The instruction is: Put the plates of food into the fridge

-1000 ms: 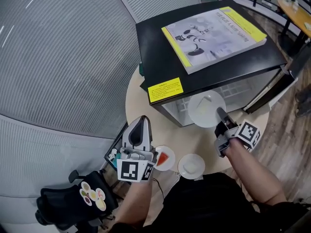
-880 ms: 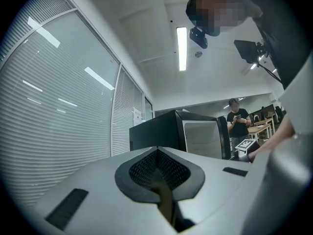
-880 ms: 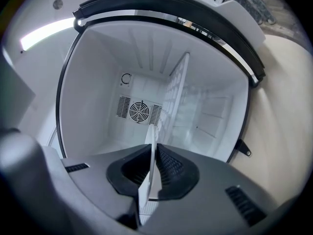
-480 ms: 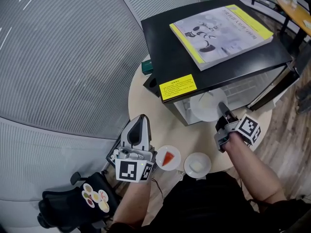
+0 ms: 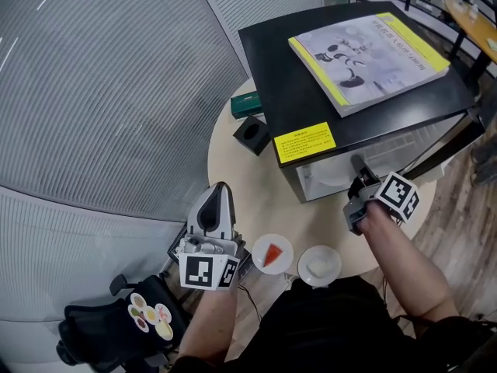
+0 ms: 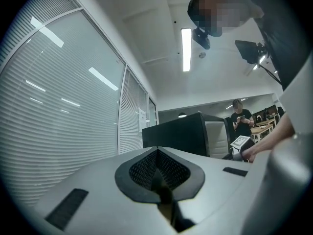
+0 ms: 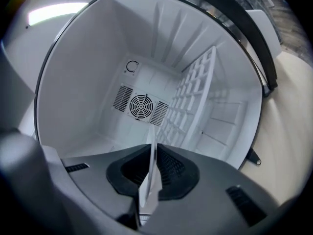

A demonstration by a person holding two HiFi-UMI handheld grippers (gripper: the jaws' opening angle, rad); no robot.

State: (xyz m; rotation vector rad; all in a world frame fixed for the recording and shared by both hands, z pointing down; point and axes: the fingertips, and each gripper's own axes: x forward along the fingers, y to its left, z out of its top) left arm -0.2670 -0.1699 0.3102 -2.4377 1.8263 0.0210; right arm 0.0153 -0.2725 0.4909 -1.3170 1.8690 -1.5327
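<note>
Inside the fridge (image 7: 93,77), my R tongs (image 7: 151,153) are clamped on the rim of a white plate (image 7: 148,180), seen edge-on; can't tell what's on it. Fan grille (image 7: 142,105) on back wall, wire shelf (image 7: 193,97) beside it. L tongs (image 5: 218,191) pressed together, nothing btwn them, at the worktop's (image 5: 248,177) left edge. Two more plates on worktop near me, just beside each other: plate w/ red slice (image 5: 272,253) and plate w/ pale food (image 5: 319,264).
</note>
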